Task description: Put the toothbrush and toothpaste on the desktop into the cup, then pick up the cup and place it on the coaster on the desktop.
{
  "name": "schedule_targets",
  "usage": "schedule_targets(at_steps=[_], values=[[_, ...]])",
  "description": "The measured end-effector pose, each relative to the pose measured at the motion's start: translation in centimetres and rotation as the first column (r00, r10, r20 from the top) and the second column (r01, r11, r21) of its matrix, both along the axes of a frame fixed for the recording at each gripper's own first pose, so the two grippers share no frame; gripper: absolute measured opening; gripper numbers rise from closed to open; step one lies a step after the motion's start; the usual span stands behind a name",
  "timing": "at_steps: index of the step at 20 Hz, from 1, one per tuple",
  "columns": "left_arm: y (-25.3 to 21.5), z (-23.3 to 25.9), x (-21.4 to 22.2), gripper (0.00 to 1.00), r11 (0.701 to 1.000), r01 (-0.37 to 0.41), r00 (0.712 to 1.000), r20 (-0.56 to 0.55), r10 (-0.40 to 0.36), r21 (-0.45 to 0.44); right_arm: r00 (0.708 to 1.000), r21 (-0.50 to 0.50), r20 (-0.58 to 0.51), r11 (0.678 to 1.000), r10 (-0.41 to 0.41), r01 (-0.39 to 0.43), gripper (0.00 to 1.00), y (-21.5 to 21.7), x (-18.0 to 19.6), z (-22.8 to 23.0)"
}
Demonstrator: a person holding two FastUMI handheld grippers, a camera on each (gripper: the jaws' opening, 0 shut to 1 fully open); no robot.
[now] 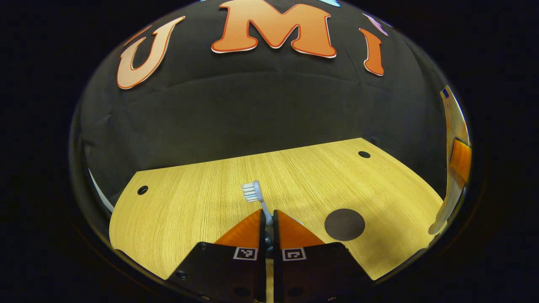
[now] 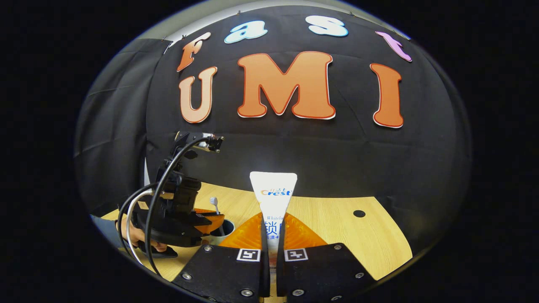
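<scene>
**Both grippers loaded, cup at the left**

In my left gripper view, the left gripper (image 1: 269, 219) is clamped on the toothbrush (image 1: 257, 199): both fingers press its handle, and the bristled head stands up beyond the tips, tilted slightly left. Past the fingers lies the wooden desk (image 1: 189, 202). The dark round coaster (image 1: 344, 224) sits flat on it, just right of my fingers and bare.

In my right gripper view, the right gripper (image 2: 273, 229) is closed on the toothpaste (image 2: 273, 191), both fingers squeezing the tube near its lower part; the wide crimped end points up, upright between the tips. To the left in that view I see the other gripper (image 2: 185, 221), held by a hand (image 2: 139, 240) low at the edge, a cable (image 2: 158, 198) looping off it. The brush head pokes up above it. The cup (image 2: 221, 233) stands on the desk just beside and under that gripper, its rim partly hidden. I can't tell whether the brush's lower end is inside the cup.
</scene>
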State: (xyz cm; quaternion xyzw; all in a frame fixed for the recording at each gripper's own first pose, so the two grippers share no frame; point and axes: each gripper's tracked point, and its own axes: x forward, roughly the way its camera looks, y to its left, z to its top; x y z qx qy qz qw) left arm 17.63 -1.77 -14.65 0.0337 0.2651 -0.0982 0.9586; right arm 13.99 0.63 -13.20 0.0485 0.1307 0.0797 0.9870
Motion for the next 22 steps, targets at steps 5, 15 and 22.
schedule_targets(at_steps=[5,15,22], values=[[-0.6,0.0,0.2,0.07,1.000,0.030,0.998,0.053,-0.031,0.006,1.000,0.002,-0.008,1.000,-0.008,0.008,0.06,-0.1,-0.1,-0.2],[-0.6,-0.5,-0.3,0.24,0.998,0.059,0.997,0.053,-0.058,-0.021,1.000,0.000,-0.018,1.000,-0.011,0.011,0.06,-0.1,-0.2,-0.4],[0.2,2.1,-1.6,0.86,0.998,0.062,0.992,0.111,-0.058,-0.031,1.000,0.017,-0.009,1.000,-0.018,0.018,0.06,0.0,-0.2,0.0]])
